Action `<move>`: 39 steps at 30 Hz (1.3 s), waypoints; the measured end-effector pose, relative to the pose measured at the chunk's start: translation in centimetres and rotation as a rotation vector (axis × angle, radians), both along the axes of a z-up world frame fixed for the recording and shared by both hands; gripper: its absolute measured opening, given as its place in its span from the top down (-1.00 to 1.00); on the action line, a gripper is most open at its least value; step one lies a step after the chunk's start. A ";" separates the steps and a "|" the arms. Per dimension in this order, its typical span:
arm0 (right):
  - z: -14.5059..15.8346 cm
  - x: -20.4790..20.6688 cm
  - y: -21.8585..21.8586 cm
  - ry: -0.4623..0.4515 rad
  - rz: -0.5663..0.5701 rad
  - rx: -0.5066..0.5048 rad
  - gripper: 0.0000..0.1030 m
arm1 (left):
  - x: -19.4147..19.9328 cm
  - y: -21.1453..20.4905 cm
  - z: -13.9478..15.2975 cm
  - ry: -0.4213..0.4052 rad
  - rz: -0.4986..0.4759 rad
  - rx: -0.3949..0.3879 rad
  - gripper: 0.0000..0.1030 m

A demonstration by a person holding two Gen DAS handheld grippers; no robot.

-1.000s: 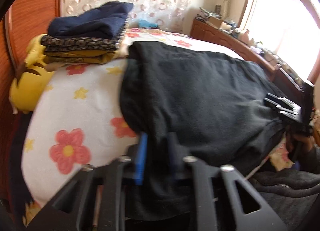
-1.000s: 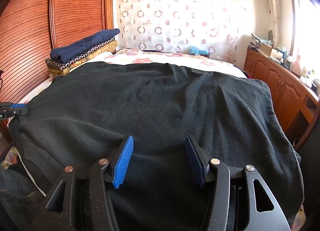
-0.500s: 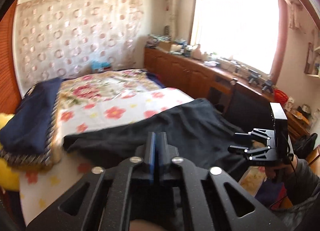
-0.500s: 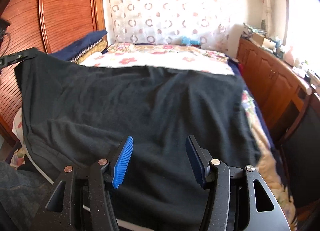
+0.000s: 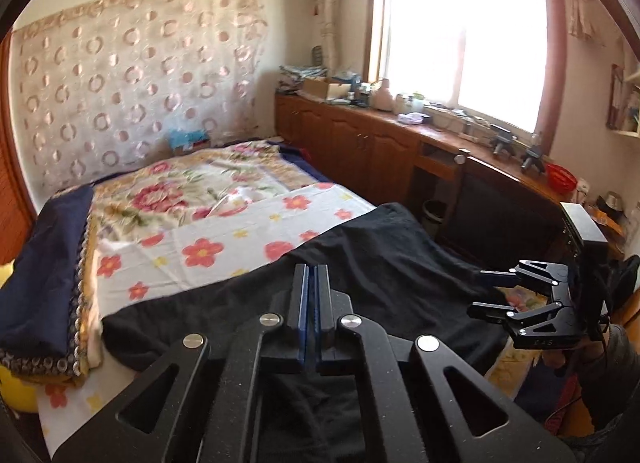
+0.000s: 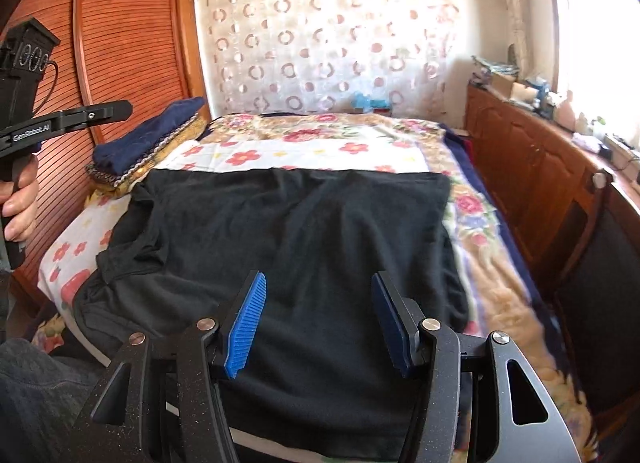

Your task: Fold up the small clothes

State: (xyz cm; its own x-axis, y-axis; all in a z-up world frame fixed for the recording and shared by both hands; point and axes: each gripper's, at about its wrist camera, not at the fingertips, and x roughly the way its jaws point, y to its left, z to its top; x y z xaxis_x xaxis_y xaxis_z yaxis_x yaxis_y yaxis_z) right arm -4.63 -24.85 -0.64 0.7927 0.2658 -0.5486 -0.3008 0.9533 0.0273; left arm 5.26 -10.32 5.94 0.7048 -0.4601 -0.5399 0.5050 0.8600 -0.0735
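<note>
A black garment (image 6: 304,247) lies spread on the bed, its near edge hanging over the bed's front; it also shows in the left wrist view (image 5: 380,287). My left gripper (image 5: 311,283) is shut with nothing visible between its pads, held up above the garment's left side; in the right wrist view (image 6: 80,117) it is raised at the far left, clear of the cloth. My right gripper (image 6: 318,315) is open and empty above the garment's near edge; in the left wrist view (image 5: 496,291) it hovers at the right.
A stack of folded clothes (image 6: 152,143) with a navy piece on top sits at the bed's left by the wooden wardrobe (image 6: 120,43). The floral bedsheet (image 5: 224,223) lies beyond the garment. A wooden cabinet (image 6: 552,183) runs along the right under the window.
My left gripper lifted the garment's left edge, carried it over and now is up and away from the cloth. The garment now lies narrower, with a fold on its left. The right gripper stayed open.
</note>
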 end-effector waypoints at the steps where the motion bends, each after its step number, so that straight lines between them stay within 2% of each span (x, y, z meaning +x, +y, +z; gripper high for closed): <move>1: -0.2 0.3 0.5 0.005 0.016 0.002 -0.10 | 0.2 0.6 -0.4 0.004 0.020 0.005 0.77; 4: -0.4 1.5 2.4 0.022 0.074 0.026 -0.10 | 0.7 2.7 -1.5 0.017 0.077 0.027 0.64; 6: -0.3 2.3 4.0 0.029 0.117 0.035 -0.10 | 0.9 4.1 -2.0 0.030 0.103 0.024 0.47; 7: -0.2 2.7 4.9 0.031 0.139 0.039 -0.10 | 0.9 4.9 -2.3 0.034 0.117 0.022 0.28; 9: 0.1 3.7 6.7 0.040 0.184 0.052 -0.10 | 0.9 6.2 -2.9 0.043 0.144 0.022 0.15; 11: 0.4 4.7 8.6 0.048 0.234 0.057 -0.10 | 0.9 7.6 -3.6 0.055 0.172 0.010 -0.33; 13: 0.4 6.0 10.6 0.062 0.288 0.054 -0.10 | 0.6 9.1 -4.2 0.054 0.210 -0.009 -0.50; 19: -1.4 9.1 15.4 0.162 0.399 0.018 -0.10 | 0.2 11.7 -5.6 0.075 0.258 -0.036 -0.51; 23: -3.5 11.5 16.9 0.249 0.407 -0.041 -0.08 | 0.0 12.7 -6.4 0.086 0.275 -0.047 -0.51; 24: -4.0 11.9 17.0 0.267 0.408 -0.044 -0.04 | -0.1 12.9 -6.6 0.088 0.277 -0.050 -0.51; 25: -4.0 12.0 16.9 0.261 0.404 -0.043 0.10 | -0.2 13.2 -6.8 0.090 0.279 -0.053 -0.51; 26: -3.8 12.0 16.8 0.261 0.413 -0.036 0.33 | -0.3 13.4 -7.0 0.092 0.281 -0.057 -0.51; 27: -3.7 12.0 17.0 0.269 0.435 -0.031 0.44 | -0.3 13.5 -7.1 0.096 0.282 -0.060 -0.51; 28: -3.6 11.7 17.2 0.260 0.450 -0.041 0.67 | -0.3 13.5 -7.3 0.099 0.282 -0.063 -0.51; 29: -3.5 11.4 17.4 0.245 0.467 -0.059 0.77 | -0.3 13.6 -7.5 0.102 0.282 -0.064 -0.51; 31: -3.2 10.8 17.7 0.224 0.499 -0.070 0.82 | -0.3 13.6 -7.7 0.105 0.284 -0.064 -0.51; 34: -1.3 9.6 17.2 0.160 0.526 -0.031 0.84 | -0.4 13.7 -7.8 0.105 0.283 -0.066 -0.51; 39: 3.8 6.5 14.6 0.024 0.512 0.004 0.85 | -0.6 13.3 -7.4 0.092 0.268 -0.070 -0.51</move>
